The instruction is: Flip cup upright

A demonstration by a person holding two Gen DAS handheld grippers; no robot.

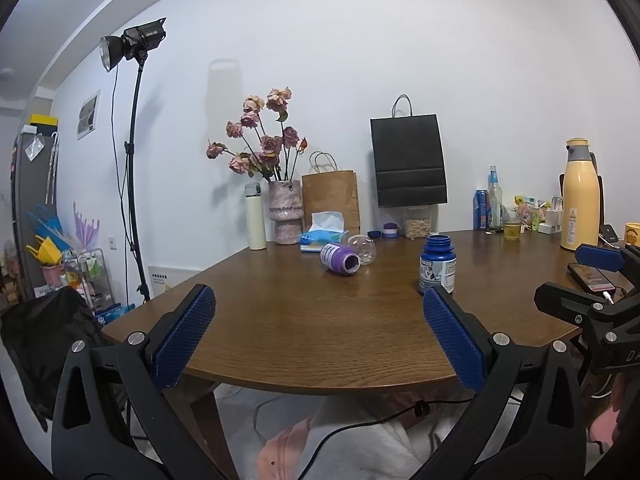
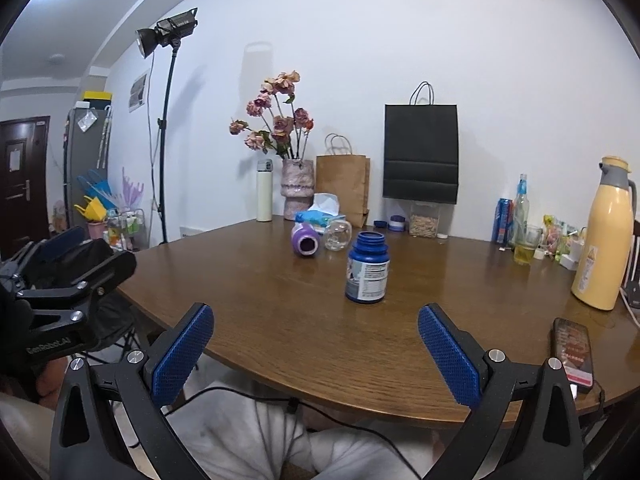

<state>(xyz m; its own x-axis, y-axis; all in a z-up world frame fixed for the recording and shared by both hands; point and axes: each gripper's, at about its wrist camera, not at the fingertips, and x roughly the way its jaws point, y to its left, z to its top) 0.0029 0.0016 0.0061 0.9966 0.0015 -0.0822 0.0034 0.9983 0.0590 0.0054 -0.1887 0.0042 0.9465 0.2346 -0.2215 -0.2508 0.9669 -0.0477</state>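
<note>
A purple cup-like bottle [image 1: 340, 258] lies on its side on the brown table [image 1: 280, 320], its open mouth facing me; it also shows in the right wrist view [image 2: 305, 240]. A clear glass cup [image 1: 362, 249] lies tipped beside it, also in the right wrist view [image 2: 338, 234]. A blue bottle [image 1: 437, 263] stands upright without a lid, nearer me [image 2: 367, 267]. My left gripper [image 1: 318, 310] is open and empty at the table's near edge. My right gripper [image 2: 316, 326] is open and empty, also at the near edge, short of the blue bottle.
At the back stand a vase of dried roses [image 1: 285, 212], a white flask [image 1: 255, 218], a tissue box [image 1: 323, 236], a brown bag [image 1: 331, 196] and a black bag [image 1: 408, 160]. A yellow thermos [image 2: 606, 236], bottles and a phone [image 2: 573, 354] are on the right.
</note>
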